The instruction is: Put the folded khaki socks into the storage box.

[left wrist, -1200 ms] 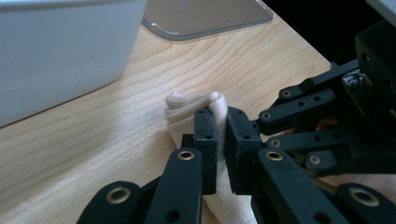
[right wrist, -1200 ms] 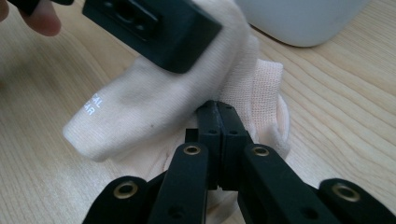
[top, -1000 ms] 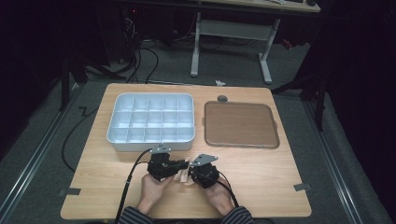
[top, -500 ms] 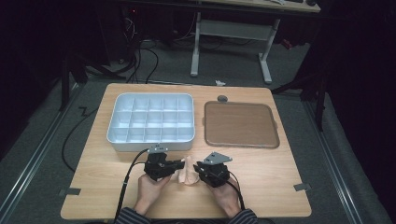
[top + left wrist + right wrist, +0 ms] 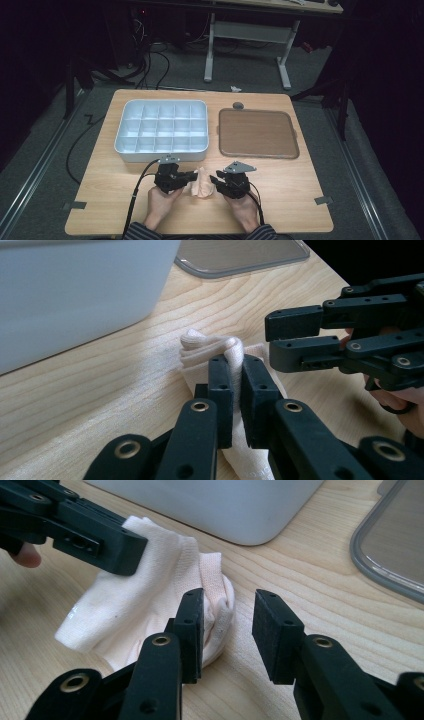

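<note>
A pale cream sock lies crumpled on the wooden table near its front edge, between my two grippers. My left gripper is shut on a folded ridge of the sock, with the cloth pinched between its pads. My right gripper faces it from the right, open. Its jaws have just been opening, and in the right gripper view they stand apart over bare wood. The sock's bunched end lies just beyond its left pad, not pressed.
A white tray with several compartments stands just behind the left gripper. A brown flat lid lies at the back right, with a small grey disc behind it. Cables trail from both grippers toward the person's sleeves.
The right gripper has let go of the sock, opened its jaws and drawn away to the right. The left gripper has kept still, holding the sock, which now shows between the two.
</note>
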### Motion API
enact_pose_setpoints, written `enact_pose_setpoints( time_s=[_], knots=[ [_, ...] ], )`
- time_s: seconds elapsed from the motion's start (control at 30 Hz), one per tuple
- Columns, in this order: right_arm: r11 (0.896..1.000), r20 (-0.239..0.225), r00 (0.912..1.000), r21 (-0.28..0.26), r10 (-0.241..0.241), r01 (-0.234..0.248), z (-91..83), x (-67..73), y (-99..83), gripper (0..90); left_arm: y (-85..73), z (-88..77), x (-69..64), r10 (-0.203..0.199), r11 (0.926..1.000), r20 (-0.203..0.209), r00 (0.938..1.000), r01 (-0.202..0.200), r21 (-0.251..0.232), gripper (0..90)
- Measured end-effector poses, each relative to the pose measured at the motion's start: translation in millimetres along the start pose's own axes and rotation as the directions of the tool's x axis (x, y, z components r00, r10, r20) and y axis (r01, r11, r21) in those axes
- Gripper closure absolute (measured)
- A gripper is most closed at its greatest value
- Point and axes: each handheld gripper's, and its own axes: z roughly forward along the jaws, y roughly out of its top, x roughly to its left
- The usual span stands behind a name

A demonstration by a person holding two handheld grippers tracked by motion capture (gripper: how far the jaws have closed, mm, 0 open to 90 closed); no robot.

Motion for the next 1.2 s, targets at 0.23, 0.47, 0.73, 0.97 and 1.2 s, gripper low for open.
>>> enact_pose_setpoints(
  time_s=[0.23,0.47,0.73,0.97,1.2],
  knots=[
    [0.998,-0.005,0.9999,0.061,-0.016,0.016,11.7,-0.4,-0.1,66.4,1.7,0.6,-1.4,0.007,1.0000,0.005,1.0000,-0.007,-0.003,84.9],
    [0.992,-0.015,0.9981,0.110,-0.059,0.061,20.5,4.7,-1.9,77.8,2.3,1.5,-2.0,0.002,0.9999,0.030,0.9995,-0.001,-0.014,84.9],
    [0.990,-0.024,0.9957,0.111,-0.089,0.091,22.7,9.3,-0.9,78.6,8.0,6.0,-6.9,0.016,0.9998,0.050,0.9986,-0.015,-0.014,84.8],
    [0.989,-0.033,0.9943,0.108,-0.102,0.105,23.5,10.7,-1.0,78.6,13.4,14.6,-8.6,0.018,0.9998,0.063,0.9979,-0.018,-0.006,84.8],
    [0.987,-0.044,0.9924,0.105,-0.115,0.119,24.0,12.1,-1.4,78.5,13.8,22.2,-6.9,0.017,0.9998,0.064,0.9978,-0.017,0.007,84.5]
  ],
)
